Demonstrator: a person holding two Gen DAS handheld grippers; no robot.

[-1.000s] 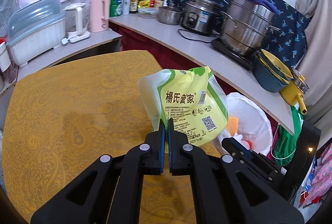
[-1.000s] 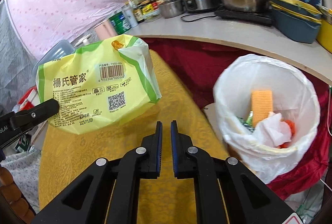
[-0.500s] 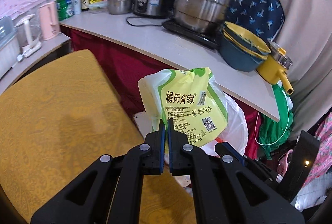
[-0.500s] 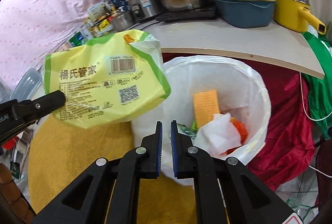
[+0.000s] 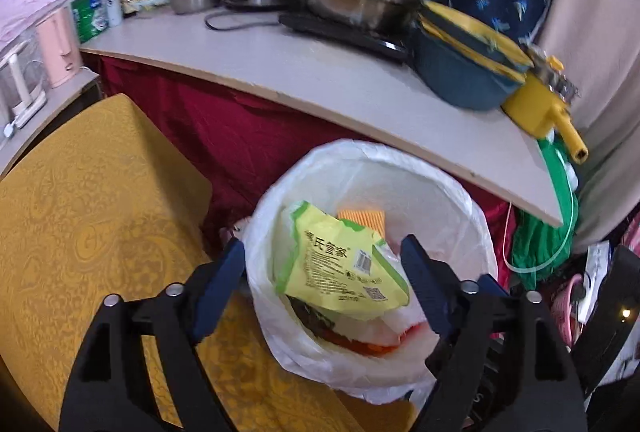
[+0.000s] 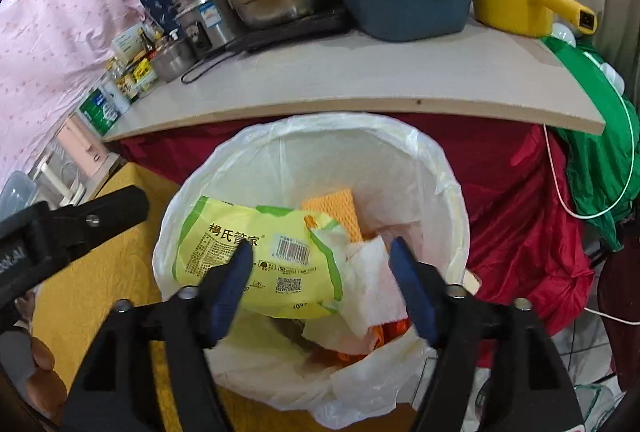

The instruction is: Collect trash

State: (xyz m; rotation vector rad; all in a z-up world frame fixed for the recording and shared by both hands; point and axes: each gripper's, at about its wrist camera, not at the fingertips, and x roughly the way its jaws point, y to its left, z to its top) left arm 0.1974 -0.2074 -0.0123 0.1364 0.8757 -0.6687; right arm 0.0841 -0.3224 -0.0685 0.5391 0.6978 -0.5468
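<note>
- My left gripper (image 5: 322, 256) hung over the bin (image 5: 472, 200), jaws opening, pads touching nothing.
- My right gripper (image 6: 320, 260) hung over the same bin, jaws opening too, nothing pinched between them.
- Yellow-green packet (image 5: 340, 272) lay loose inside the bin's white liner, tilted, on top of the other trash.
- Orange sponge-like piece (image 6: 336, 208) stood behind the packet; crumpled white tissue (image 6: 368, 280) touched the packet's right end.
- Bin stood just beside the yellow table's (image 5: 80, 212) corner, below the counter's (image 5: 320, 80) front edge.
</note>
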